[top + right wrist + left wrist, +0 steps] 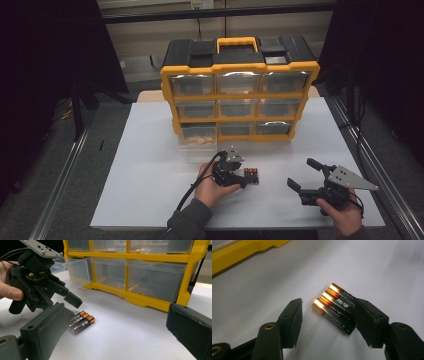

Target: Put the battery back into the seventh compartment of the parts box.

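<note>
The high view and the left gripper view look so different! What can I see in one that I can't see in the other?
From above you see the whole yellow drawer cabinet, its bottom-left drawer pulled out, the white table, and the right gripper with jaws wide open over bare table. The left gripper view brings you close: three batteries side by side with shiny gold ends, lying between that gripper's two black jaws, which aren't squeezing them. Both show the batteries, the left gripper and the table.

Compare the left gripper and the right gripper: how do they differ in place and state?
The left gripper sits at the batteries, which lie between its jaws; the right gripper is off to the side, apart from them. The left jaws stand narrower; the right jaws stand wide with nothing between them. Both are black, hand-held, low over the white table.
</note>
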`<act>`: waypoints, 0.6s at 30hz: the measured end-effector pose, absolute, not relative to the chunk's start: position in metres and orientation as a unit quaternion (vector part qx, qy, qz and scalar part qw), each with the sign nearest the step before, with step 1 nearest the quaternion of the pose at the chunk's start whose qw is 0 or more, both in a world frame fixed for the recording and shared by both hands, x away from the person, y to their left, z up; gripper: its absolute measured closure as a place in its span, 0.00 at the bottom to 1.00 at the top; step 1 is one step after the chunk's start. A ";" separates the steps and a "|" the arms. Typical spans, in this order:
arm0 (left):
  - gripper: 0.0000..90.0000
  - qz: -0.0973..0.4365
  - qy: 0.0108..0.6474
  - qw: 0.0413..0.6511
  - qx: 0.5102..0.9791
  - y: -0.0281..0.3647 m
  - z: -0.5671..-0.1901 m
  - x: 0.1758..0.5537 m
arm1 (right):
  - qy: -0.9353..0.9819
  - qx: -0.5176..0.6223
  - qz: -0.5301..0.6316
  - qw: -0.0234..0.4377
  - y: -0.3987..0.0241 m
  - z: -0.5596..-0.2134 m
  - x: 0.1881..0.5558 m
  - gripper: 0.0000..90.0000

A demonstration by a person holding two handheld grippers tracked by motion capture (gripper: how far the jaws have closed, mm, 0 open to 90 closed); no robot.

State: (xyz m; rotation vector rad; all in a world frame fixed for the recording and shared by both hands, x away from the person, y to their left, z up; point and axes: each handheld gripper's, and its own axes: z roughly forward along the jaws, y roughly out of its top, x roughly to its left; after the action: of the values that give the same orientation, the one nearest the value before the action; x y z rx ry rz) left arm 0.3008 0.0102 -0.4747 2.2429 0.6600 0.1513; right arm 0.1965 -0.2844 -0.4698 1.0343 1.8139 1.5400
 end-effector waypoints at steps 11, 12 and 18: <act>0.50 0.053 0.263 0.381 0.885 0.009 -0.478 0.302 | 0.673 0.384 0.572 0.269 -0.284 -0.470 0.197 0.03; 0.50 0.048 0.262 0.384 0.884 0.009 -0.480 0.302 | 0.673 0.384 0.572 0.269 -0.284 -0.470 0.197 0.03; 0.57 0.055 0.269 0.372 0.887 0.012 -0.479 0.302 | 0.672 0.384 0.573 0.269 -0.286 -0.469 0.196 0.03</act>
State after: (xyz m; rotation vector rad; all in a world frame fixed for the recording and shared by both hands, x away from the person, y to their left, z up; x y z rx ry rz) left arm 0.3018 0.0118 -0.4791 2.2735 0.6889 0.1412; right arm 0.1960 -0.2856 -0.4692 1.0366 1.8113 1.5453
